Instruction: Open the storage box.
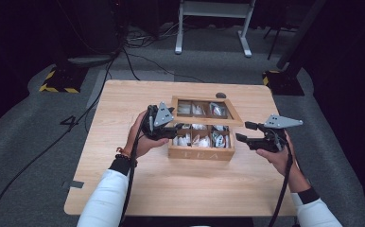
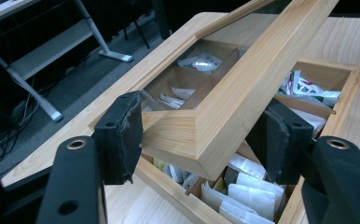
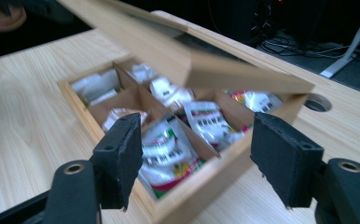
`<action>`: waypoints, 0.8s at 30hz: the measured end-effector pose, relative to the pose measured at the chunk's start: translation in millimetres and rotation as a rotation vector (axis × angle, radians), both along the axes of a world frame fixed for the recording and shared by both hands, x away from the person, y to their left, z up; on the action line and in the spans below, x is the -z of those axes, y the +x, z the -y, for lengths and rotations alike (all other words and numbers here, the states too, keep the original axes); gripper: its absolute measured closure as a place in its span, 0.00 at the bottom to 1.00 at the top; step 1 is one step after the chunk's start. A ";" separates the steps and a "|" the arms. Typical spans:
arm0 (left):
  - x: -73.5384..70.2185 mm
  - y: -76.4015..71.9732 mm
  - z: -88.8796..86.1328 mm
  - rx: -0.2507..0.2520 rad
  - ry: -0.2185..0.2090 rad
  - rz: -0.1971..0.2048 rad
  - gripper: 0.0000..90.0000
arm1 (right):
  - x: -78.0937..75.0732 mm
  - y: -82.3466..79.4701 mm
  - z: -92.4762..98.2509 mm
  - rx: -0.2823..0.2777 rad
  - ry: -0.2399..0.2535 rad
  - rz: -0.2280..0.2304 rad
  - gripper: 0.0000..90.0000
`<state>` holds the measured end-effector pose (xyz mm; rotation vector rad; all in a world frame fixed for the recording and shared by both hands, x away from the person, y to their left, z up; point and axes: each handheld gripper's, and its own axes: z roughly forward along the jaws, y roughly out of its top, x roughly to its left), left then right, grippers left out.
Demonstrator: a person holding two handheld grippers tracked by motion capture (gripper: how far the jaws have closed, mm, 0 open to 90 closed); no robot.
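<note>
The left gripper (image 2: 197, 140) pinches the lid (image 2: 225, 112) corner of the tea box (image 1: 200, 152), half raised; a slip could slam it. The right gripper (image 3: 199, 158) hangs open nearby.

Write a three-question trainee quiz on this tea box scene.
1. True or false: the glass-paned wooden lid of the light wooden tea box lies fully shut.
2. Which gripper has its jaws around the lid's corner? A) the left gripper B) the right gripper C) neither
3. What lies in the box's compartments?

Key
1. False: the lid is raised at a tilt above the box.
2. A. The right gripper's jaws stand open beside the box with nothing between them.
3. Small white and printed tea sachets.
</note>
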<state>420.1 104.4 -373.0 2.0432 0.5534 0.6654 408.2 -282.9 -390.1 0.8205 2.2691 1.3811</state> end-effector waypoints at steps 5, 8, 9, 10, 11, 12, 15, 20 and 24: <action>-6.6 4.0 -0.4 0.018 0.010 0.002 0.46 | 12.7 -3.8 11.0 0.000 -0.063 -0.009 0.37; -10.1 6.4 -0.6 0.022 0.003 0.006 0.48 | 22.4 -6.1 15.8 0.005 -0.111 -0.020 0.37; -11.5 7.9 -1.0 0.026 -0.001 0.002 0.49 | 26.0 -6.5 17.5 0.000 -0.117 -0.031 0.37; -12.7 9.2 -1.6 0.030 -0.004 0.002 0.49 | 29.3 -7.2 19.3 0.001 -0.125 -0.037 0.37; -13.8 10.8 -2.2 0.036 -0.009 0.001 0.49 | 32.5 -8.0 21.2 0.005 -0.132 -0.042 0.37; -15.1 12.3 -2.8 0.040 -0.015 -0.001 0.49 | 35.6 -8.7 23.4 0.006 -0.133 -0.051 0.37; -19.6 16.9 -4.8 0.045 -0.036 -0.006 0.49 | 44.5 -11.3 30.2 0.007 -0.129 -0.072 0.37; -26.1 24.0 -5.9 0.042 -0.062 -0.005 0.50 | 62.3 -16.3 41.3 0.008 -0.125 -0.113 0.36; -31.0 29.8 -6.2 0.033 -0.090 -0.007 0.50 | 74.3 -19.7 49.2 0.013 -0.135 -0.129 0.35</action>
